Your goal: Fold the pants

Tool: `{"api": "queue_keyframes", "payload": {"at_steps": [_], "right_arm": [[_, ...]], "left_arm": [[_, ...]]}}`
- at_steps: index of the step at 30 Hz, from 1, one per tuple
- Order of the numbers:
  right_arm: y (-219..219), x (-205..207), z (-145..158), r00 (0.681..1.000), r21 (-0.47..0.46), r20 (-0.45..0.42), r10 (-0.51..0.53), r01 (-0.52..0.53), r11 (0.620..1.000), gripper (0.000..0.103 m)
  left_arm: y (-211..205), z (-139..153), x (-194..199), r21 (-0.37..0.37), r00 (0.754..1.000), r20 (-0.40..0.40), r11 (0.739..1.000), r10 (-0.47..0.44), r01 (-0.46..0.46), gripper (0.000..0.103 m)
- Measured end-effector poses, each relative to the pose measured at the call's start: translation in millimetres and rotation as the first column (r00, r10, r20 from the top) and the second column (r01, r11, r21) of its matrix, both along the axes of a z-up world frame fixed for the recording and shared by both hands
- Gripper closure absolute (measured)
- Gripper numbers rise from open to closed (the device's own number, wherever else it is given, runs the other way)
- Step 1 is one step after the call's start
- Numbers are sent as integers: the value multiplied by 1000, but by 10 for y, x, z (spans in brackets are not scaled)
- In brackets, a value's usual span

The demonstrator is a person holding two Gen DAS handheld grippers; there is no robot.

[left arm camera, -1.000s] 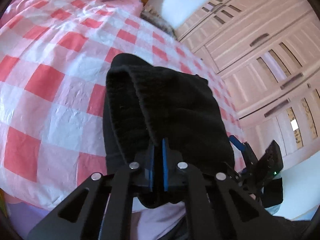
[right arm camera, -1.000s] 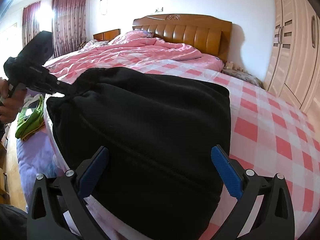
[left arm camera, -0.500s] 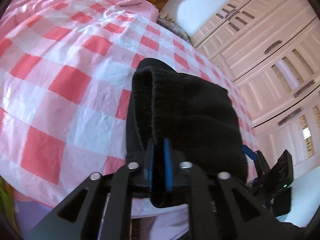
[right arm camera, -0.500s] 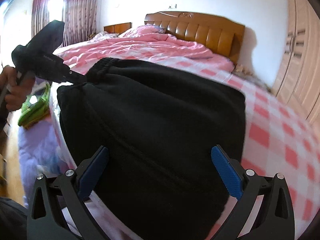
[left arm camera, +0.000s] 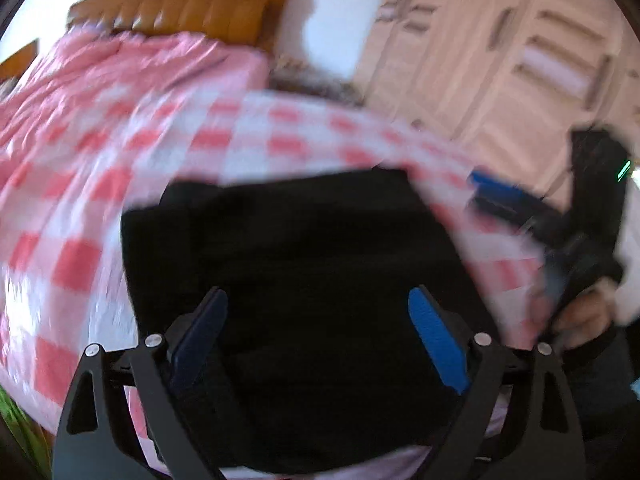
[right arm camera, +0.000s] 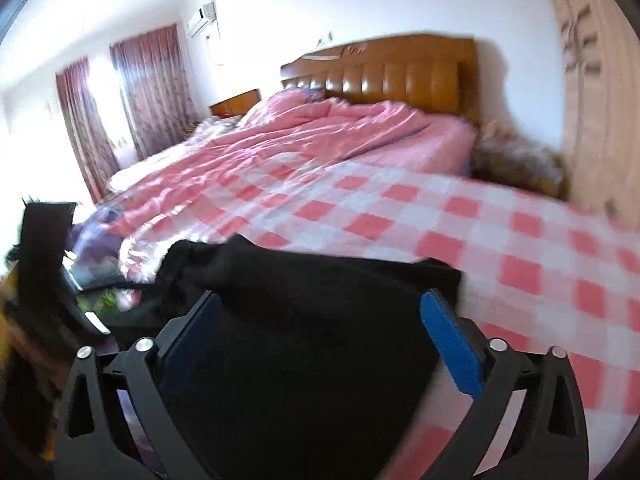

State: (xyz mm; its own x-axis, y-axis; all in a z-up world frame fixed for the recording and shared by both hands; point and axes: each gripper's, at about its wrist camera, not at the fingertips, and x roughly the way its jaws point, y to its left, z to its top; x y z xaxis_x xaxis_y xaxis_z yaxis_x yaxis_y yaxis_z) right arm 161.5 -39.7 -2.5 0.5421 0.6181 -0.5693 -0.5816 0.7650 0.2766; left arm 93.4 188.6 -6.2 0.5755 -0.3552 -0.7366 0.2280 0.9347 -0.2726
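The black pants lie folded in a flat block on the red-and-white checked bedsheet, near the bed's foot edge. My left gripper is open and empty, its blue pads apart just above the pants' near edge. My right gripper is also open and empty over the pants. The right gripper also shows in the left wrist view, at the right, off the pants. The left gripper's body shows at the far left of the right wrist view. Both views are blurred by motion.
A rumpled pink duvet covers the bed's head end before a brown headboard. A pale wardrobe stands to the right. Green cloth lies by the bed's left side. Curtains hang at the far left.
My left gripper has opened and let go of the pants' edge; the pants now lie flat on the sheet. Both grippers have pulled back and swung, blurring the views.
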Motion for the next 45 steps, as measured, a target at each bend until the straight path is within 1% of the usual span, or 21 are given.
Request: {"api": "queue_keyframes", "payload": {"at_steps": [1, 2, 3, 4, 6, 10, 12, 15, 17, 19, 20, 22, 24, 27, 28, 29, 30, 32, 37, 41, 45], "right_arm": [[123, 146, -71, 997, 15, -52, 62, -62, 998, 7], [210, 231, -124, 992, 5, -79, 95, -94, 996, 7], [309, 313, -195, 987, -22, -104, 125, -128, 992, 7], [439, 447, -342, 980, -104, -145, 133, -149, 983, 7], [485, 654, -530, 984, -222, -177, 33, -73, 972, 9], [380, 663, -369, 988, -138, -149, -28, 7, 990, 7], [496, 603, -319, 989, -127, -139, 56, -74, 989, 6], [681, 756, -538, 985, -326, -166, 33, -87, 942, 7], [596, 786, -474, 990, -297, -142, 13, -55, 953, 8], [471, 674, -327, 995, -294, -77, -63, 38, 955, 8], [376, 528, -182, 996, -268, -33, -88, 76, 960, 7], [173, 102, 52, 997, -177, 30, -67, 71, 982, 6], [88, -234, 97, 997, -180, 55, -54, 63, 982, 6], [72, -738, -80, 999, -216, 48, 11, 0, 976, 6], [101, -810, -198, 999, -247, 30, 19, -11, 969, 6], [146, -872, -413, 1000, -326, 21, 15, -7, 945, 5], [97, -893, -485, 999, -285, 26, 21, -12, 958, 5], [-37, -821, -560, 1000, -176, -28, -9, 3, 984, 5], [38, -855, -499, 1000, -237, -5, -6, 5, 972, 5], [-11, -867, -560, 1000, -204, -23, -17, 12, 979, 5], [-35, -883, -584, 1000, -209, -14, -17, 14, 978, 5]], "left_arm": [[65, -96, 11, -17, 1000, -13, 1000, 6, -6, 21], [139, -149, -7, -57, 1000, 10, 998, -2, 3, 21], [174, -165, -22, -78, 1000, 24, 997, -10, 12, 21], [201, -183, -44, -87, 999, 28, 996, -18, 21, 21], [217, -190, -42, -84, 999, 30, 996, -32, 34, 21], [188, -206, -10, -97, 999, 33, 995, -37, 40, 21], [198, -229, 2, -107, 998, 45, 993, -38, 42, 21], [181, -221, -5, -100, 998, 48, 994, -39, 44, 21], [170, -215, -9, -88, 998, 46, 995, -45, 49, 21], [167, -210, -19, -85, 998, 47, 995, -48, 52, 21], [173, -211, -18, -88, 998, 48, 995, -50, 54, 21], [187, -212, -14, -98, 998, 47, 994, -51, 55, 21], [203, -217, -6, -109, 998, 47, 993, -48, 53, 21], [185, -227, -12, -99, 997, 61, 994, -47, 53, 21], [177, -229, -20, -93, 997, 67, 994, -48, 54, 21], [165, -233, -31, -83, 996, 75, 995, -48, 54, 21], [143, -237, -42, -66, 995, 83, 996, -49, 54, 21], [99, -239, -49, -35, 995, 90, 998, -46, 49, 21], [1, -196, -91, 55, 994, 96, 997, -52, 47, 20], [15, -234, -80, 56, 994, 103, 998, -48, 42, 21], [-56, -273, -48, 111, 992, 113, 993, -50, 37, 20]]}}
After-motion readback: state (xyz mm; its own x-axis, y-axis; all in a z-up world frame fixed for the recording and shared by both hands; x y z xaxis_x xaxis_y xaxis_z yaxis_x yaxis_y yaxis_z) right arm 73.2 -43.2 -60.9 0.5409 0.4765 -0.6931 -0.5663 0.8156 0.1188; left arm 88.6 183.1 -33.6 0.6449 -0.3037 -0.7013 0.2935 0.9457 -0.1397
